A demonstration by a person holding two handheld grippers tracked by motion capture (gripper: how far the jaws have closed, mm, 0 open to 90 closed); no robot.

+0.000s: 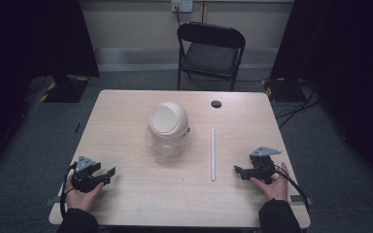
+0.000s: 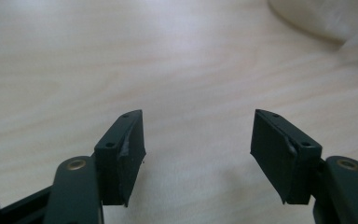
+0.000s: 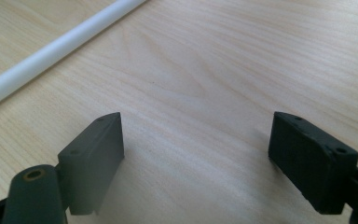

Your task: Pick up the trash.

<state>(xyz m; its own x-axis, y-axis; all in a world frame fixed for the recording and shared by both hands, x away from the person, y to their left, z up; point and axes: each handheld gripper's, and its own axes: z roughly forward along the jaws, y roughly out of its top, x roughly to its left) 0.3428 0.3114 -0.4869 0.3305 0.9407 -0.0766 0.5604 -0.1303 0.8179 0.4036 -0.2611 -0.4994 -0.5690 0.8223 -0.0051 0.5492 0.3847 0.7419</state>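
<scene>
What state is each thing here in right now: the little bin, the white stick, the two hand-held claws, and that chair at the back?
Mini trash bin: upright on the table, beige swing lid shut.
White tube: lying flat on the table, untouched.
Left gripper: resting on the table, fingers open, nothing between.
Right gripper: resting on the table, fingers open, nothing between.
Folding chair: unfolded, unoccupied.

No lettering, label, brand mark or number can be read anywhere at the table — not on the lidded container (image 1: 168,128), not on the white rod (image 1: 212,153) — and the wall plate (image 1: 182,5) behind is too small to tell.
</scene>
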